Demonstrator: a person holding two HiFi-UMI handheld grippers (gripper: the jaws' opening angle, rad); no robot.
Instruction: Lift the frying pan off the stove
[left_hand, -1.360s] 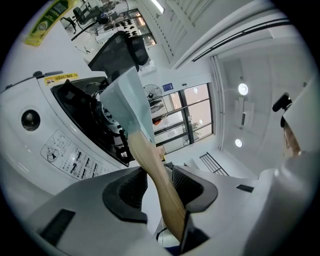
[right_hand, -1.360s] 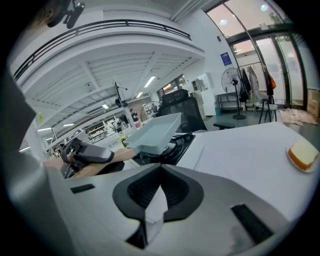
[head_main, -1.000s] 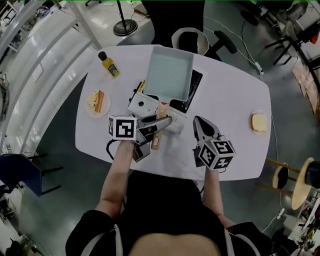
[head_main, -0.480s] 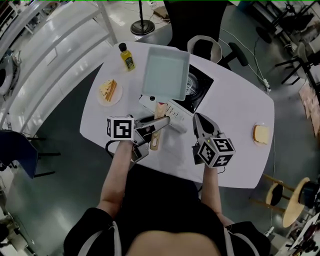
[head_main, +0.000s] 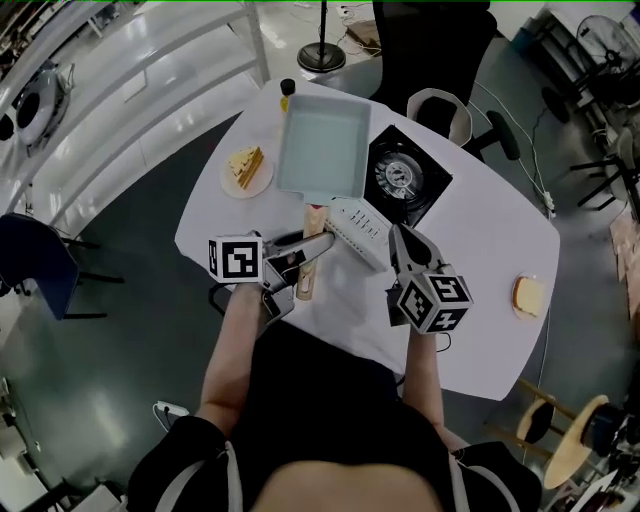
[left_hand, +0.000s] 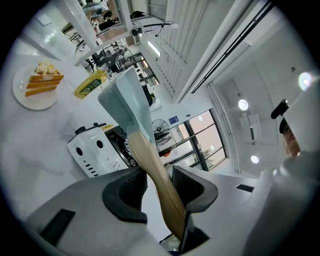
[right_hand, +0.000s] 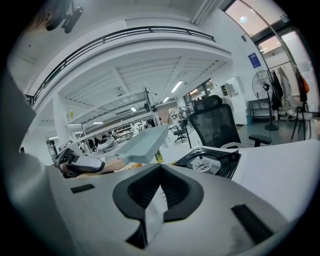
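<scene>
A pale blue-green rectangular frying pan (head_main: 322, 150) with a wooden handle (head_main: 314, 222) hangs in the air left of the stove (head_main: 408, 178). The stove's round burner is uncovered. My left gripper (head_main: 318, 245) is shut on the handle. In the left gripper view the handle (left_hand: 150, 160) runs between both pads and the pan (left_hand: 127, 102) tilts upward above the stove (left_hand: 92, 150). My right gripper (head_main: 400, 242) hovers by the stove's white control panel (head_main: 360, 232), shut and empty. The right gripper view shows its jaws (right_hand: 161, 172) together, with the pan (right_hand: 142, 142) raised left of the stove (right_hand: 207, 162).
On the white table (head_main: 480, 250) stand a plate with a sandwich (head_main: 247, 165) at the left, an oil bottle (head_main: 288, 92) at the far edge behind the pan, and a plate with bread (head_main: 527, 293) at the right. An office chair (head_main: 440, 110) stands behind the table.
The pan, held throughout by my left gripper, has moved left off the stove, and the burner it covered is now exposed. The right gripper has stayed near the stove's front.
</scene>
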